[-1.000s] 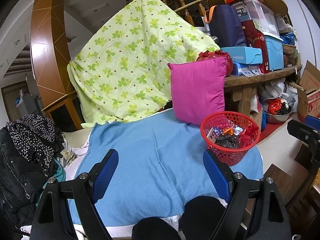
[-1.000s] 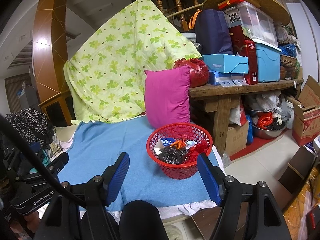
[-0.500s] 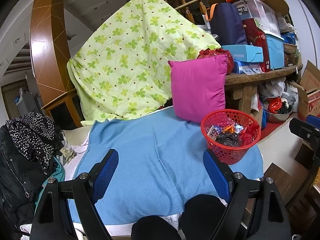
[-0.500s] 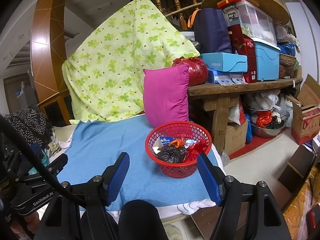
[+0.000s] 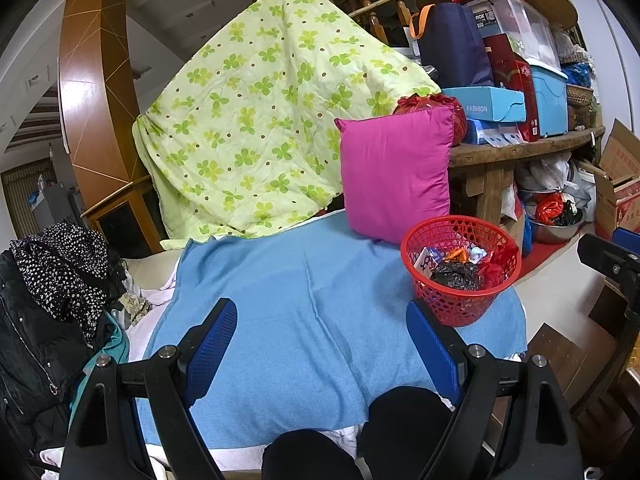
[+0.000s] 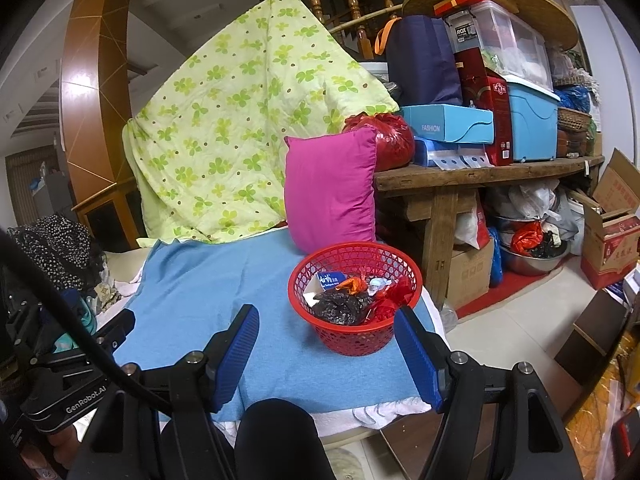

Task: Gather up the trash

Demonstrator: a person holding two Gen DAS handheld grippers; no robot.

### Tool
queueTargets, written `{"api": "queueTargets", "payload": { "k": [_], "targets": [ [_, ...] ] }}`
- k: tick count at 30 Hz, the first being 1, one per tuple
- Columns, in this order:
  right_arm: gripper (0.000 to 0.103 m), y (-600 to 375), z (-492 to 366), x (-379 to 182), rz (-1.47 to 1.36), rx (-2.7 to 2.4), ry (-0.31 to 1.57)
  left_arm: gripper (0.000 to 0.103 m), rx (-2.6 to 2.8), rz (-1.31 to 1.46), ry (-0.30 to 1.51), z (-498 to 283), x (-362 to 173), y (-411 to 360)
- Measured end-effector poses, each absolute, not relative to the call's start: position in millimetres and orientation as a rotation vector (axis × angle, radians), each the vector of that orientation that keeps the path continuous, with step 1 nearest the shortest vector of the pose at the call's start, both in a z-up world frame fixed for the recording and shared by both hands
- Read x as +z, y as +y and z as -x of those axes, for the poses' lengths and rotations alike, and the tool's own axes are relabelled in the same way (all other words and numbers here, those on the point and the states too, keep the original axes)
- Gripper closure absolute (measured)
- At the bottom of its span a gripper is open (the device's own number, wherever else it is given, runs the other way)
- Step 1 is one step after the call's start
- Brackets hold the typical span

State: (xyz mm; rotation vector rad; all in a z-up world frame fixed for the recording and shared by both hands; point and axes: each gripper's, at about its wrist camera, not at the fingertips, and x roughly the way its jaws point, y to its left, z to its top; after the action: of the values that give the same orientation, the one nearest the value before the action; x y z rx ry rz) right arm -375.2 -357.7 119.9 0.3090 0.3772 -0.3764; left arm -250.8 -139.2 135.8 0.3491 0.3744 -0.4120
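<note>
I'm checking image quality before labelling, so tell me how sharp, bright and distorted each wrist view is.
Left wrist: sharp, evenly lit indoors, strong fisheye bending of the wooden pillar, black corners. Right wrist: equally sharp, glare streak on the pillar, same curved edges, the red basket crisp.

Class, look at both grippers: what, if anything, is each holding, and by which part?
Nothing is held. The left gripper and right gripper both stand open and empty above the blue blanket.

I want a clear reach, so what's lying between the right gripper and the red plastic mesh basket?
Nothing but bare light-blue cloth. In the right wrist view the open right gripper faces the red plastic mesh basket, with no loose trash on the stretch between.
</note>
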Motion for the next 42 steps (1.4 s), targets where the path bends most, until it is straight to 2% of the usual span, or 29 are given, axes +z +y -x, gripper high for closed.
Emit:
{"api": "queueTargets", "payload": {
  "k": [42],
  "targets": [
    [0.03, -361.0, 381.1, 120.6, -0.289, -0.395, 0.37, 0.016, -0.416, -0.34, 0.394, 245.0, 127.6, -136.0]
  ]
}}
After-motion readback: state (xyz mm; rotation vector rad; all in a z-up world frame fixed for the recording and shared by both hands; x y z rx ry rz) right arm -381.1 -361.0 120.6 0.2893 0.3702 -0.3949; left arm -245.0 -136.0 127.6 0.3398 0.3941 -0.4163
